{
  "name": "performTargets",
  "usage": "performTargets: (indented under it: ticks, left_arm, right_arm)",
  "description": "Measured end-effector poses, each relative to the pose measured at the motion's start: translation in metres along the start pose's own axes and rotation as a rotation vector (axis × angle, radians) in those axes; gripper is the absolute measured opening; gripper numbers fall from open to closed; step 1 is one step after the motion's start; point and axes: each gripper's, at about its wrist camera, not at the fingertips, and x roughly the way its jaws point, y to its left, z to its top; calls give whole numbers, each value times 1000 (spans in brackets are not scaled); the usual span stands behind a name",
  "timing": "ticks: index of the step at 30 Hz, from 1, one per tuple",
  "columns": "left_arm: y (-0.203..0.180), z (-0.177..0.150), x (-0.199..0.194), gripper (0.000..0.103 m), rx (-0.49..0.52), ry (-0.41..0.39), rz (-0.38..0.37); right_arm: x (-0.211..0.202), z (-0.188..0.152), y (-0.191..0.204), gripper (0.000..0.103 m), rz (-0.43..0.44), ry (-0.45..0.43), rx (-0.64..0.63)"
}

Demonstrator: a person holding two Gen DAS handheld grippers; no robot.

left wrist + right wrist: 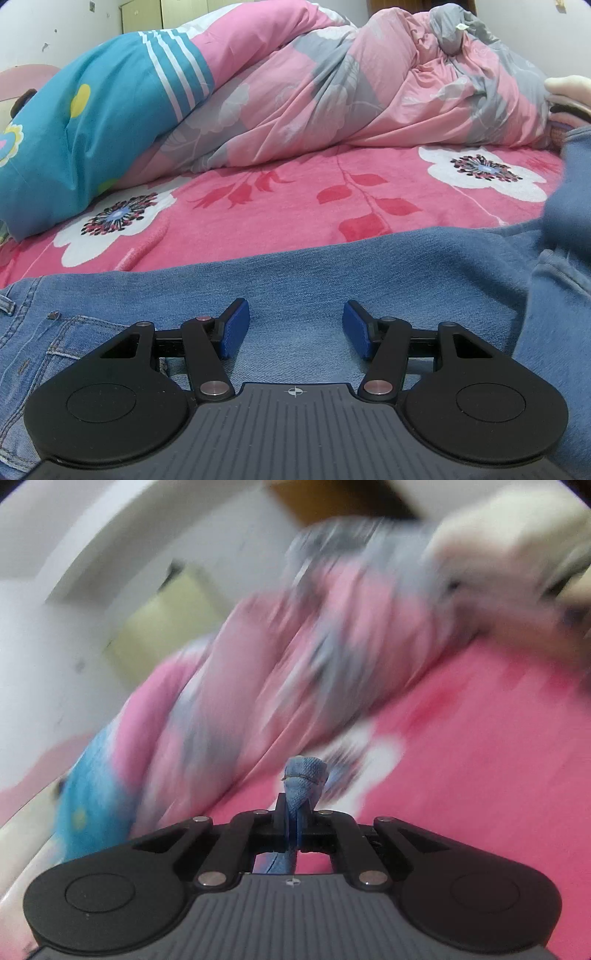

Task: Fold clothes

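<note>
The right tool (297, 812) is clamped on a bunched hem of the blue jeans (304, 775); the denim sticks out past its blue pads (287, 825) and a strip of it hangs down between the black linkages. Beyond that tool everything is smeared by blur: pink bed sheet (480, 757) lies ahead and to its right, a pink and grey quilt (295, 657) rises further off, and a patch of turquoise fabric sits low to its left. The left tool (295, 328) hangs with its jaws apart, the two blue pads (236, 328) well separated with nothing gripped between them, only flat denim below. The jeans (295, 266) spread directly under and ahead of this tool, a stitched pocket (55, 343) and rivet to its left, and a raised fold of denim (561, 229) climbing at its far right. Past the jeans the pink floral sheet (295, 199) covers the bed. Further out the rumpled quilt (369, 92) piles up across the back, with a turquoise striped pillow (92, 129) off to the tool's left.
</note>
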Motion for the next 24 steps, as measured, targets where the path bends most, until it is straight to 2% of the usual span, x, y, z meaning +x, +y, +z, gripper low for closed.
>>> performTargets:
  ticks: [4,8,12,18,19,21,24]
  left_arm:
    - [0,0,0,57,2,0,0]
    - [0,0,1,57,5,1,3]
    - [0,0,1,58,9,1,7]
    - [0,0,1,58,12,0,8]
    - [1,0,1,58,12,0,7]
    - [1,0,1,58,11,0,6]
    - [1,0,1,58,10,0,5]
  right_arm:
    - [-35,41,-50,3,-163,-136,2]
    - [-46,40,-104,3,-317,-161,59]
    - [-47,28,-144,3,-394,-124,137]
    - [-44,24,-145,3,-434,-82,36]
    - [-42,23,-149,3,-455,-49,41]
    - [-38,21,-161,6,-501,20,71]
    - [-49,20,-171,11,-481,39,146]
